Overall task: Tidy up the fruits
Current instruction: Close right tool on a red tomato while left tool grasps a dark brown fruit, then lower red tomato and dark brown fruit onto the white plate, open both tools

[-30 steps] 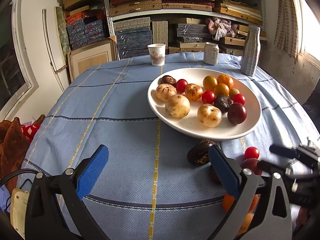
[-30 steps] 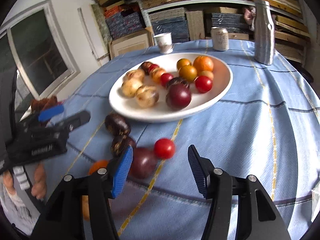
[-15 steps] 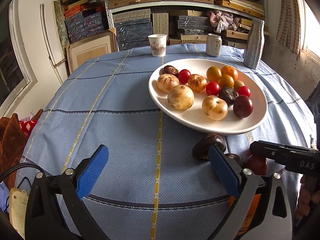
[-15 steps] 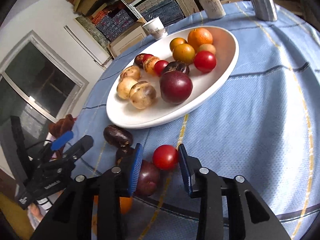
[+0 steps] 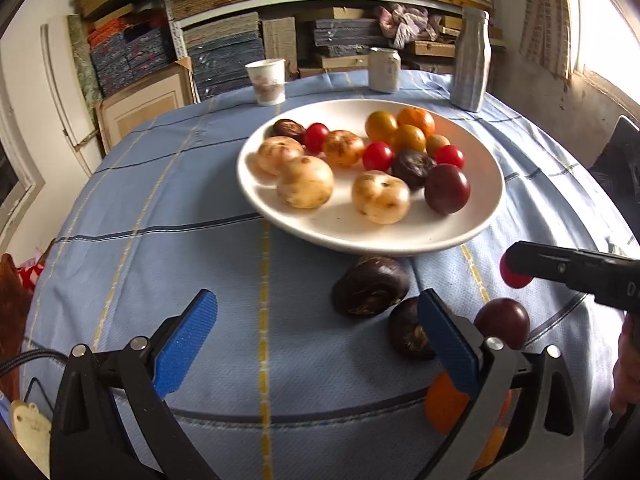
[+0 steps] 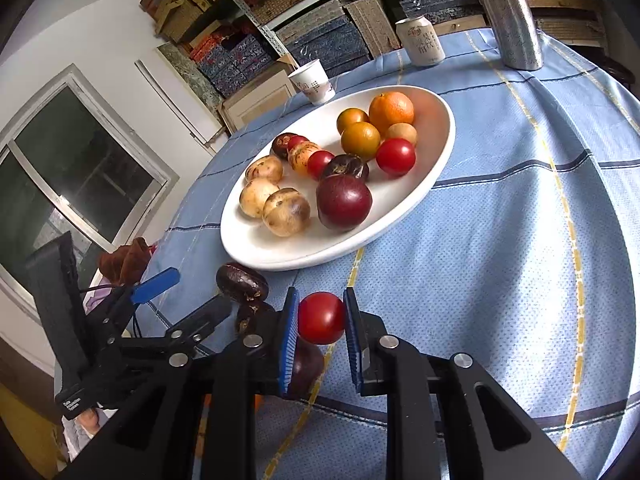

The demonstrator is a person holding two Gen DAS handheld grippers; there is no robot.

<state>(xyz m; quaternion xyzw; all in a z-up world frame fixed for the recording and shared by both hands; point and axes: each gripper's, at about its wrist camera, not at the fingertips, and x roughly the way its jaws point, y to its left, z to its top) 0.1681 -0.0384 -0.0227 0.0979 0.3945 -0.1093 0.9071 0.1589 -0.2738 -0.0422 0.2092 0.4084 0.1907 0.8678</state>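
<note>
A white plate (image 5: pixel 404 236) (image 6: pixel 436 160) holds several fruits: pale round ones, oranges, red tomatoes and dark plums. My right gripper (image 6: pixel 321 316) is shut on a red cherry tomato (image 6: pixel 320 318) and holds it just above the cloth, in front of the plate. The tomato also shows in the left wrist view (image 5: pixel 512 276). My left gripper (image 5: pixel 316 344) is open and empty, low over the cloth. On the cloth lie two dark wrinkled fruits (image 5: pixel 370 286) (image 5: pixel 408 332), a dark red plum (image 5: pixel 502 322) and an orange (image 5: pixel 446 404), partly hidden by my left gripper's right finger.
A paper cup (image 5: pixel 266 80), a drinks can (image 5: pixel 384 69) and a silver bottle (image 5: pixel 471 70) stand behind the plate. Shelves with stacked boxes rise beyond the round blue table. The table edge is close on the right.
My right gripper has closed on the red cherry tomato and lifted it slightly off the cloth. My left gripper has stayed open and moved a little closer to the plate.
</note>
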